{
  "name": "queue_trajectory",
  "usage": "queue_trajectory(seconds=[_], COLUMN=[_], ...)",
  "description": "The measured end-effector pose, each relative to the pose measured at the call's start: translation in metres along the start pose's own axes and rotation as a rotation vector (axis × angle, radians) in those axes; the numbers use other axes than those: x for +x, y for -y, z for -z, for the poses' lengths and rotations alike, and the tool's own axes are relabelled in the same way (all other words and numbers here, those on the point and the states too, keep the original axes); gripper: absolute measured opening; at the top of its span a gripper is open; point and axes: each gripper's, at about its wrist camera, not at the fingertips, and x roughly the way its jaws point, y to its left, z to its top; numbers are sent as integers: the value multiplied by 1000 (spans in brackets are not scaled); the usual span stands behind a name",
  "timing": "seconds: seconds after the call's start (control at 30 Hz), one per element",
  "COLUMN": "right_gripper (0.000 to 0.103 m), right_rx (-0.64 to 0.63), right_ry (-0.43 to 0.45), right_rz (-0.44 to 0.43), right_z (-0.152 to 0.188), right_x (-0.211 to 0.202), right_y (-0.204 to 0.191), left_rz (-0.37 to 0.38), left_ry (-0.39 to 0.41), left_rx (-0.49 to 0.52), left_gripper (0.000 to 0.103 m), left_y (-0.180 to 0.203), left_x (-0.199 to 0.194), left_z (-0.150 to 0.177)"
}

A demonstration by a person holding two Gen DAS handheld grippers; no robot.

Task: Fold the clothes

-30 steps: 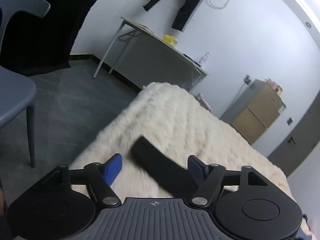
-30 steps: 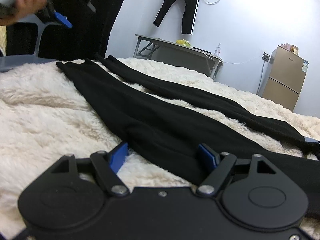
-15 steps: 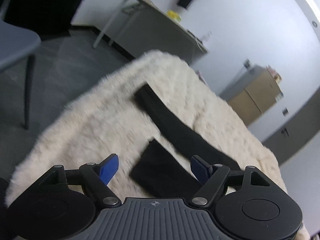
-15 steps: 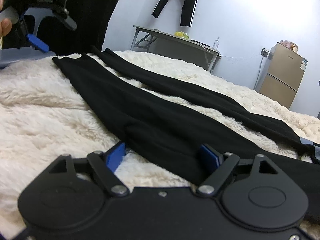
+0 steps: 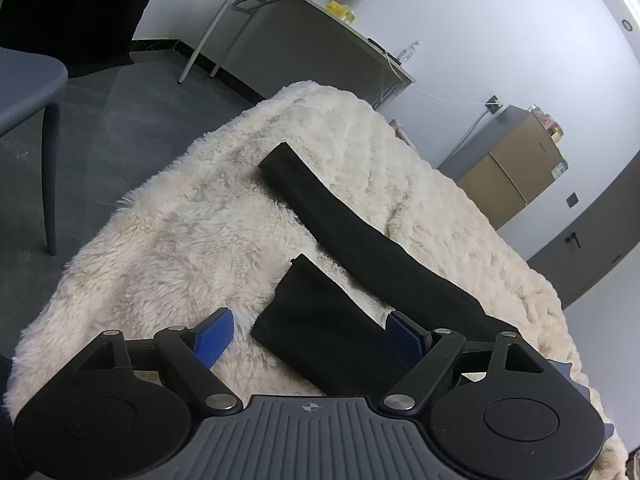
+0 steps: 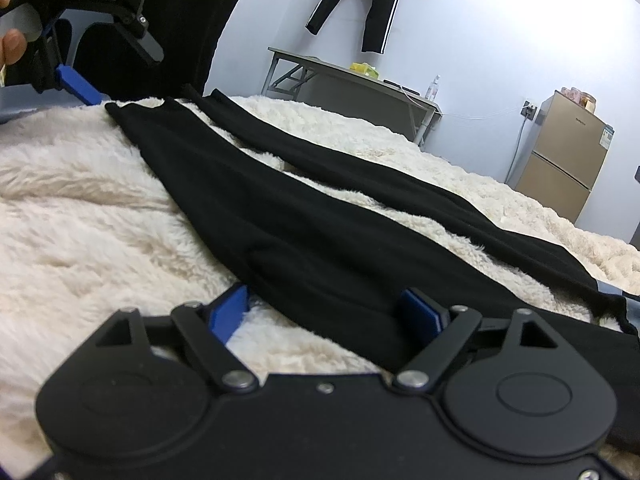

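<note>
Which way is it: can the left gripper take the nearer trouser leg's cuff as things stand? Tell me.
Probably yes. The left gripper is open, and the nearer cuff lies flat on the fluffy blanket between its fingers, with nothing on top.

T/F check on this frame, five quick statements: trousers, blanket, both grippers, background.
1. The black trousers lie spread on a cream fluffy blanket. True.
2. The left gripper is clamped shut on a trouser cuff. False: its jaws stand open, with the near leg end between the blue pads and not pinched.
3. The right gripper is open, low over the trousers. True.
4. The two trouser legs are stacked one on top of the other. False: they lie side by side, with a strip of blanket showing between them.
5. A red jacket hangs on the wall. False: black striped trousers hang there, above a grey table.
</note>
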Motion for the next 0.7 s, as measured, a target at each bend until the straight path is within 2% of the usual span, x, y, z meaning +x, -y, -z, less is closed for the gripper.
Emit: queue_trajectory(seconds=[0.37,0.6,0.7], right_gripper=[84,85,85], right_rx=[-18,-29,-26], right_ry=[-4,7,14], right_rz=[10,20,18], right_z=[0,1,2], right_x=[1,0,0], right_y=[-2,-4,-3], left_rz=[16,104,106], left_ry=[-20,-99,-119], left_rx=[-28,-163,-181], left_gripper=[80,78,76], left_y=[-5,-24,-26], left_x=[0,4,10], left_z=[0,2,2])
